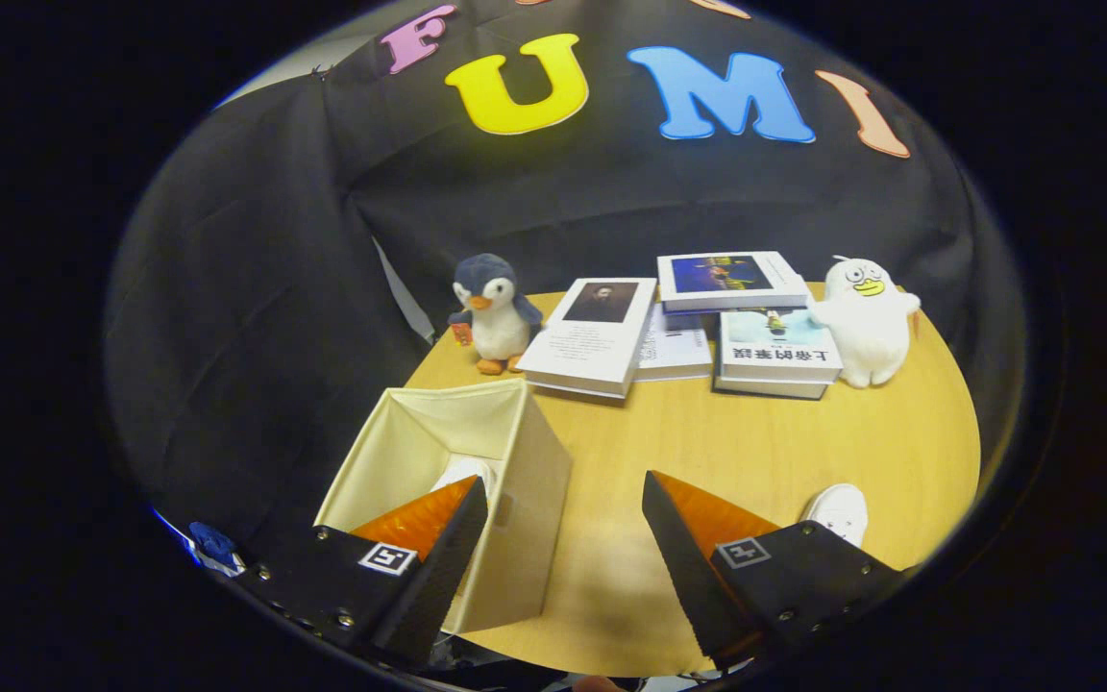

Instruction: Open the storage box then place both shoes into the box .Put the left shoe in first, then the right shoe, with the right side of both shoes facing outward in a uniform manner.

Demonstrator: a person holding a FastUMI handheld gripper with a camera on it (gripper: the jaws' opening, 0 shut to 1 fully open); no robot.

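1. The claw [563, 538] hangs spread wide and empty above the counter [707, 442].
2. The storage box [515, 481] stands open beside and beneath the left finger; something white inside it looks like a shoe [465, 473], though it is mostly hidden.
3. A white shoe [837, 511] lies just beyond the right finger — probably light, with a soft upper and firmer sole.
4. I would pinch it across the heel collar or the sides — the toe may slip.

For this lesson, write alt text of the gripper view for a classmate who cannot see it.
An open gripper, holding nothing, hovers over a round wooden table. An open fabric storage box with a white shoe inside sits behind one finger, and a second white shoe lies beside the other. Beyond them are books, a penguin plush and a white duck plush.
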